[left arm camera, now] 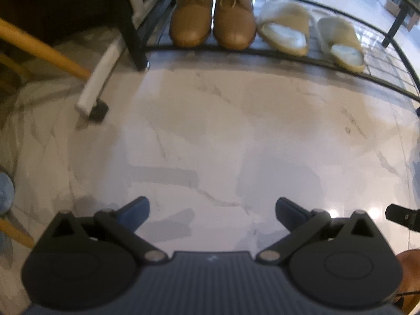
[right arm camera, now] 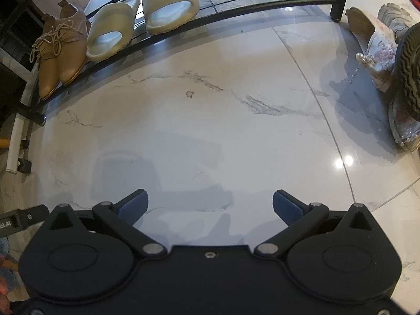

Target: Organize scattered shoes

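Two tan lace-ups, two cream slides on rack.

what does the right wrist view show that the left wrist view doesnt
Only the right wrist view shows the loose floral heeled shoes and a dark treaded sole on the floor, beside the rack. Only the left shows a yellow wooden pole. Both show the tan lace-up shoes and cream slippers on the wire rack, with both grippers open and empty.

Marble floor w/ grey veins (glossy); yellow wooden pole at left.
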Motion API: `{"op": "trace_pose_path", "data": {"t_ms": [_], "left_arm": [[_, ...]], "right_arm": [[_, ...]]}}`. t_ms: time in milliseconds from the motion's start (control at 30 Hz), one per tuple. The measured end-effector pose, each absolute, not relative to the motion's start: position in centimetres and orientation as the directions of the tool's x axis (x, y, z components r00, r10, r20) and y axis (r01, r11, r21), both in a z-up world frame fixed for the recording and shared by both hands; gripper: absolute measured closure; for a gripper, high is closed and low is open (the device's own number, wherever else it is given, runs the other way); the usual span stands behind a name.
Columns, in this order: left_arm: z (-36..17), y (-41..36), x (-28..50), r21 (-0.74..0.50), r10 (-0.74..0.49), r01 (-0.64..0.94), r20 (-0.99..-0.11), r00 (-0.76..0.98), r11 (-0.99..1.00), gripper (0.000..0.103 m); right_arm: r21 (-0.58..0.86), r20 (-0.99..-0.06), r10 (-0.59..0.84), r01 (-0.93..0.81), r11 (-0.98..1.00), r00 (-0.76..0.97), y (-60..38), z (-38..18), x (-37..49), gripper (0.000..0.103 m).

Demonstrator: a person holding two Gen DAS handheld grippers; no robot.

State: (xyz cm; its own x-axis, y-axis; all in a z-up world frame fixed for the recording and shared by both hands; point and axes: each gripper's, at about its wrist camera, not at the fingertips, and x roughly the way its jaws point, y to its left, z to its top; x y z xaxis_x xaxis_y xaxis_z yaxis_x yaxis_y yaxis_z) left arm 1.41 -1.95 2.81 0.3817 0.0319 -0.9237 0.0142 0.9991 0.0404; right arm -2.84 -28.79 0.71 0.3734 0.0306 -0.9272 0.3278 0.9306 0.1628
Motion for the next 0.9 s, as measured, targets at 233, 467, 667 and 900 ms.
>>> {"op": "trace_pose_path", "data": {"t_ms": [233, 467, 667, 900], "left_arm": [[4.3, -3.0, 1.1, 0.083, 0.048, 0.048, -0.867, 0.495, 0.995, 0.001], [5.1, -3.0, 0.8, 0.058, 0.019, 0.056, -0.843, 0.537, 0.997, 0.001], [4.7, -3.2, 0.7, 0.068, 0.029, 0.057, -0.857, 0.515, 0.996, 0.001], [3.3, -2.9, 1.1, 0.066, 0.041, 0.046, -0.905, 0.423, 0.997, 0.001]], "right_arm": [[0.152, -0.919, 0.013, 0.322, 0.934, 0.395, -28.9, 1.1, -2.8, 0.000], [0.156, -0.922, 0.016, 0.333, 0.930, 0.386, -29.2, 1.0, -2.8, 0.000], [0.160, -0.926, 0.024, 0.334, 0.929, 0.377, -29.1, 0.8, -2.9, 0.000], [0.164, -0.929, 0.030, 0.338, 0.927, 0.369, -29.1, 0.7, -2.9, 0.000]]}}
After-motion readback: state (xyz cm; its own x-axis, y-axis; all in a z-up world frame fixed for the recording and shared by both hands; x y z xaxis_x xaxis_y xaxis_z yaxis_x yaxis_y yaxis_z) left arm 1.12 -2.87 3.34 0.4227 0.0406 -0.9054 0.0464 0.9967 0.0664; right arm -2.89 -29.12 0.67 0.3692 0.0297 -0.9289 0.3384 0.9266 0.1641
